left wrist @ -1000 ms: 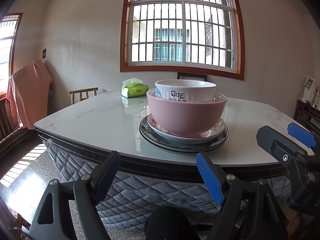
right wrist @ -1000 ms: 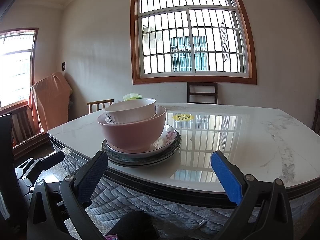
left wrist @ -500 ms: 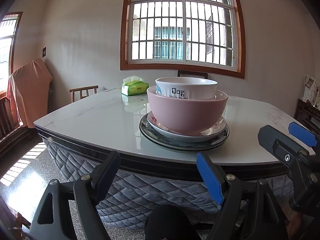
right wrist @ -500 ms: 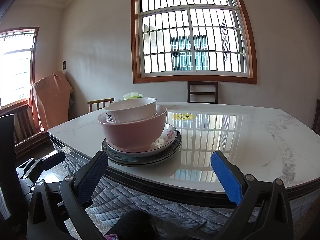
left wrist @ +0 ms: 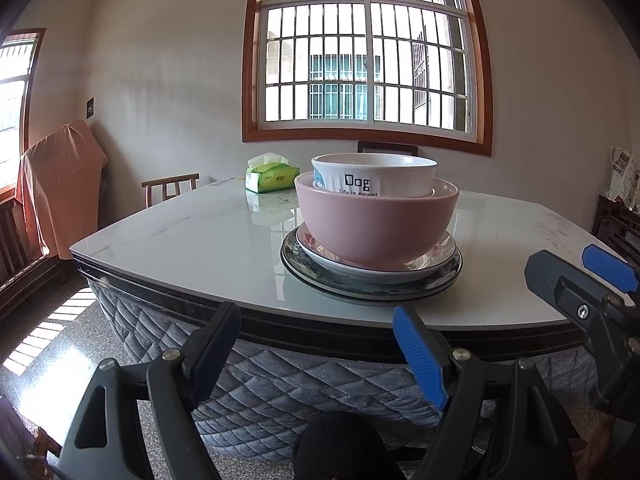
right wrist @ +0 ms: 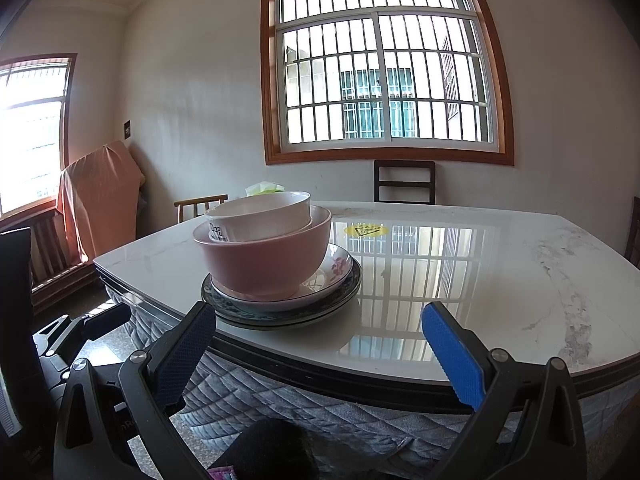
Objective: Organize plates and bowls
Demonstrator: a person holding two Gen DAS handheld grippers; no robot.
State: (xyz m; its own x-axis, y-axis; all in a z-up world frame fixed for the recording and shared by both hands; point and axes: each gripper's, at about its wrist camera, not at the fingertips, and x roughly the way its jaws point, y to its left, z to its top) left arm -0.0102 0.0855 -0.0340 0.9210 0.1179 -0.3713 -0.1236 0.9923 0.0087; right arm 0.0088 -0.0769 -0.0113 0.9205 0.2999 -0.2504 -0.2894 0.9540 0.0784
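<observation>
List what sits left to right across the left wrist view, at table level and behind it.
Orange cloth-draped object → slatted wooden chair back → green tissue pack → white bowl printed "Dog" nested in the pink bowl on stacked plates → right gripper at the frame's right edge.

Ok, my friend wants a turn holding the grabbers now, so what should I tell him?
Left gripper: open, empty, held short of the table edge.
Right gripper: open, empty, also short of the edge.
Dishes: all in one stack near the front of the table. The white bowl sits inside the pink bowl, which sits on a white floral plate on top of a dark-rimmed plate.
Done: everything looks stacked.
Left: probably nothing, unless the stack must go somewhere else. The tissue pack is not part of the job.
</observation>
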